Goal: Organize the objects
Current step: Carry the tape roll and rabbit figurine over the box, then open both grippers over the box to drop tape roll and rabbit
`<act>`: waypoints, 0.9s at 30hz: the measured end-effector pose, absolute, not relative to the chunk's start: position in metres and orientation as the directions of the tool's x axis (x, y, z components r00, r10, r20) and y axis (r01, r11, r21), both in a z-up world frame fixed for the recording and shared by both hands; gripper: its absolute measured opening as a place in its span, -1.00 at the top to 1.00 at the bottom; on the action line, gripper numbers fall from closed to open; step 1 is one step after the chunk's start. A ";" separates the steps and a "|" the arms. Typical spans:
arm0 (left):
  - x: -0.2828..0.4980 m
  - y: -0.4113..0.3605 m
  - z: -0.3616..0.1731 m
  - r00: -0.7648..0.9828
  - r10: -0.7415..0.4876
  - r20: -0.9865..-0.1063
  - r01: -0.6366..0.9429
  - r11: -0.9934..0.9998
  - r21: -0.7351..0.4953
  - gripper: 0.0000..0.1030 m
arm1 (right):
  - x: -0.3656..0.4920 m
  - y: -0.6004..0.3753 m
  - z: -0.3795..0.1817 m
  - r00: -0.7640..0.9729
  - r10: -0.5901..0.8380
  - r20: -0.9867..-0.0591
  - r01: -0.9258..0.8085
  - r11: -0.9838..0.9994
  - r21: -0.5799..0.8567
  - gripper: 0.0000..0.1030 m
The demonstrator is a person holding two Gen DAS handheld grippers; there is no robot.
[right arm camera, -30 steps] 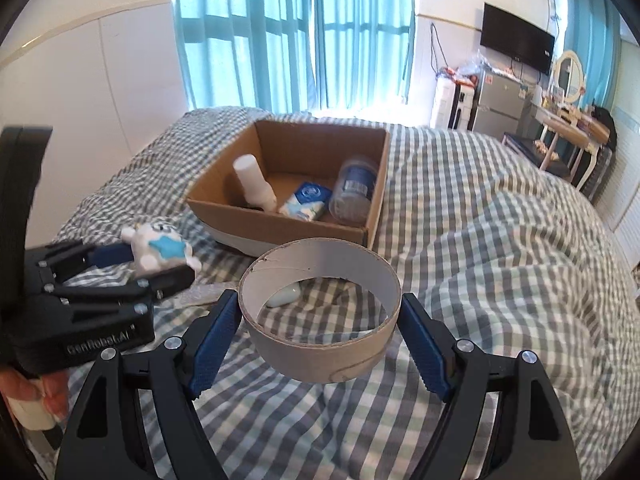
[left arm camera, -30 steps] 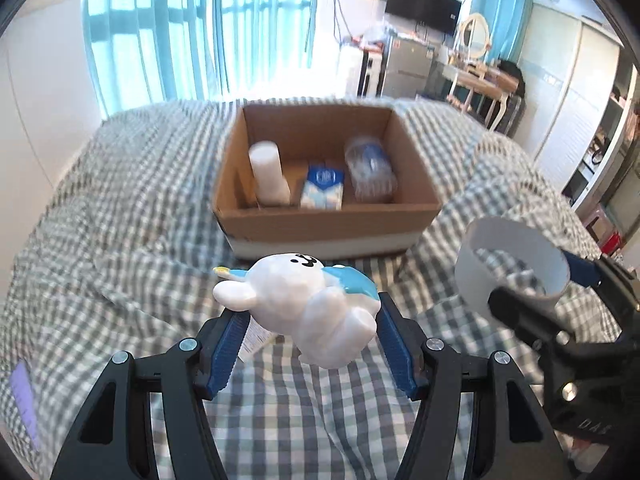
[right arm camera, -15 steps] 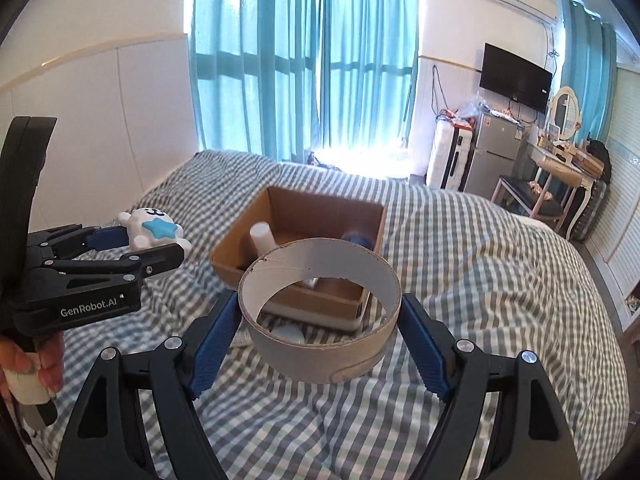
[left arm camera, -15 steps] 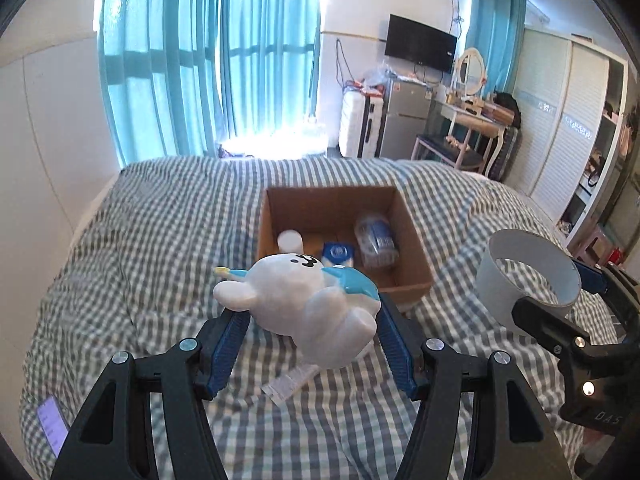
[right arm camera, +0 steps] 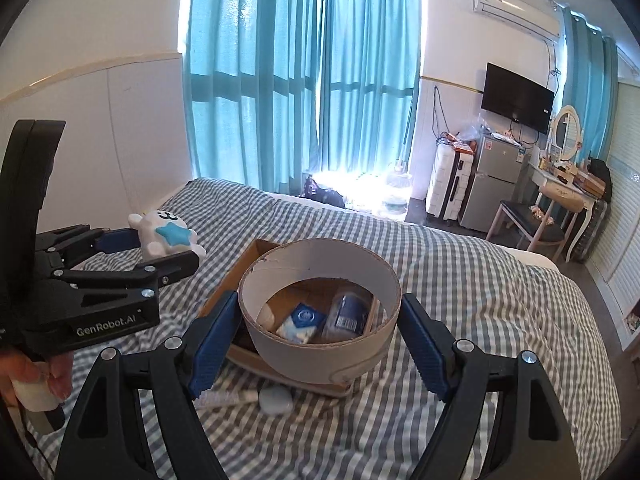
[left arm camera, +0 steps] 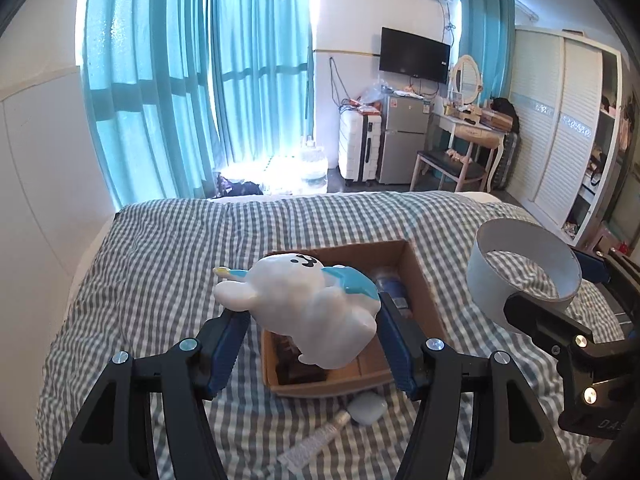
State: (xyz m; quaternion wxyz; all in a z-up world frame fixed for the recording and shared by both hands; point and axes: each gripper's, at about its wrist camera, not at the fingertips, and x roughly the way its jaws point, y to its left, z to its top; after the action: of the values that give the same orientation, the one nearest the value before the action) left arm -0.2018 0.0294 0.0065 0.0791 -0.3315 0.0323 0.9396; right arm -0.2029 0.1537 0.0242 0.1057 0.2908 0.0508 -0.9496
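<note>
Left gripper clamped on white toy figure, right gripper spread wide, gripping cardboard ring

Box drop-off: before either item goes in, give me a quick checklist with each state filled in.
1. Left gripper grips the toy: ok.
2. Right gripper grips the ring: ok.
3. Box open on top: ok.
4. Room left in the box beside the bottle, packet and white container: cannot tell, mostly hidden.
5. Grippers apart from each other: ok.
6. Tube and grey case packed: not ok, both lie on the bed.
</note>
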 end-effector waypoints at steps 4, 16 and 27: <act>-0.228 0.028 -0.007 -0.751 0.123 -0.649 -0.166 -0.986 0.005 -0.25 | -0.233 0.152 0.012 -0.794 -0.177 -0.582 0.233 -0.972 -0.022 -0.53; -0.296 0.035 -0.071 -0.706 0.120 -0.698 -0.210 -0.977 0.044 -0.25 | -0.321 0.151 -0.046 -0.729 -0.192 -0.657 0.224 -0.974 0.036 -0.53; -0.340 0.043 -0.118 -0.678 0.139 -0.722 -0.266 -0.962 0.065 -0.25 | -0.379 0.155 -0.091 -0.686 -0.189 -0.703 0.211 -0.976 0.056 -0.53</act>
State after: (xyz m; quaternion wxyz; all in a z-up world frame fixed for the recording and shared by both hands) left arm -0.3404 0.0426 -0.1179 0.1110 -0.3856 0.0827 0.9122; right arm -0.3786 0.1553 -0.0908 0.1088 0.3810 0.0145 -0.9180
